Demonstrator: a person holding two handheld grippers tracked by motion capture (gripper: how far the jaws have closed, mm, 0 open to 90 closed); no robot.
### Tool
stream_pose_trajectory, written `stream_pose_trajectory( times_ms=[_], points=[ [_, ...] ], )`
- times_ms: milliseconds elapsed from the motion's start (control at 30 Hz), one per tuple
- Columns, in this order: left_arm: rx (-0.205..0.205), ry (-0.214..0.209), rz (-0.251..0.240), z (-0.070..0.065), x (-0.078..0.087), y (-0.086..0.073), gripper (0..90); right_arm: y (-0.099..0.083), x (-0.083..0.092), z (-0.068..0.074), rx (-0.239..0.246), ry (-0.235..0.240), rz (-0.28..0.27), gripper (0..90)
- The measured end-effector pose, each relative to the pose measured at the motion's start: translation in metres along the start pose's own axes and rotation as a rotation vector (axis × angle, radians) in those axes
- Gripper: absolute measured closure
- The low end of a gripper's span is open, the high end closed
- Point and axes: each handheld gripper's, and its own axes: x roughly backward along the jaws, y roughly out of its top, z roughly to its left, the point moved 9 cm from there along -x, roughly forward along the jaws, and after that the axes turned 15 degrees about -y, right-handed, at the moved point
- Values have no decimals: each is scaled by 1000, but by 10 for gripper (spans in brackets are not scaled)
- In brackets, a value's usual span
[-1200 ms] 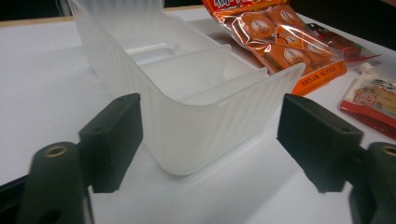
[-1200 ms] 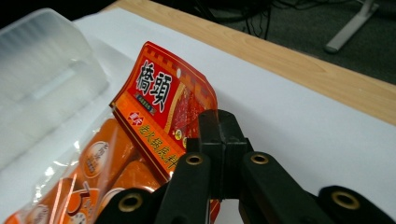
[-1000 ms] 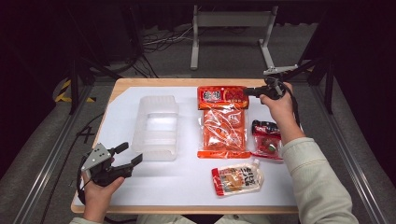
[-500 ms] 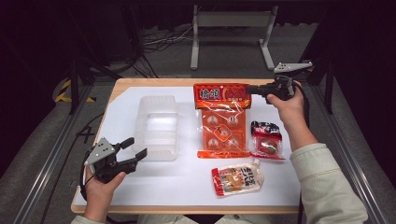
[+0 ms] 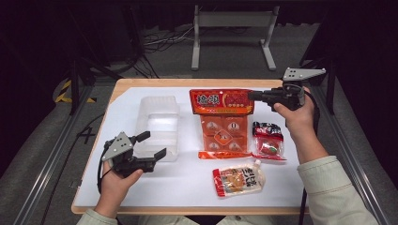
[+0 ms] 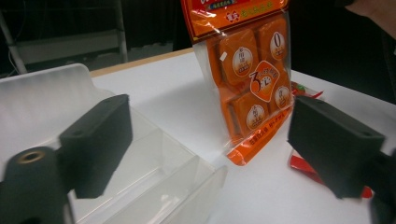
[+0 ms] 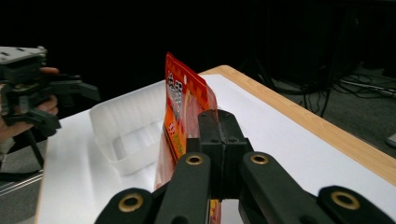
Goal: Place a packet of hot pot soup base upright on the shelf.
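1. High view: right tongs [image 5: 253, 95] clenched on the top right corner of the flat orange plastic snack pack [image 5: 220, 123], lifted by its header, long axis running toward the person, lower edge near the white bench [image 5: 187, 178]. Clear ribbed plastic tub [image 5: 157, 125] just left of it. Left tongs [image 5: 152, 145] released, jaws having just spread, empty, at the tub's near end.
2. Left gripper view: pack [image 6: 250, 79] hanging upright ahead between spread jaws, tub [image 6: 154, 172] directly below.
3. Right gripper view: jaws pinched on the pack's edge [image 7: 180, 116], tub [image 7: 126, 135] beyond, wrist level.
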Motion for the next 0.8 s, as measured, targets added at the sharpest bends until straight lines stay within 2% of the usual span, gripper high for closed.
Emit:
stream_pose_trajectory(
  times_ms=[33, 67, 100, 133, 167, 233, 267, 333, 433, 800],
  points=[
    [25, -11, 16, 0, -4, 0, 79, 0, 1, 2, 4, 3, -4, 900],
    [67, -16, 36, -1, -7, -3, 54, 1, 3, 5, 10, 11, -10, 900],
    [76, -9, 39, 1, -11, -1, 54, 1, 4, 7, 13, 14, -14, 900],
    [68, -20, 33, 0, -15, 1, 39, 2, 6, 9, 18, 20, -20, 900],
    [54, -23, 22, 0, -18, 3, 95, 2, 7, 12, 22, 25, -24, 900],
    [46, -38, 21, -1, -26, 7, 101, 3, 9, 16, 31, 31, -31, 900],
    [45, -57, 13, -2, -30, 9, 100, 3, 10, 18, 36, 35, -35, 900],
    [14, -108, -20, -6, -37, 15, 73, 4, 13, 21, 40, 42, -43, 900],
    [4, -116, -14, -9, -42, 19, 64, 6, 17, 26, 52, 51, -55, 900],
    [-22, -102, -14, -5, -56, 23, 78, 13, 27, 49, 99, 85, -85, 900]
  ],
)
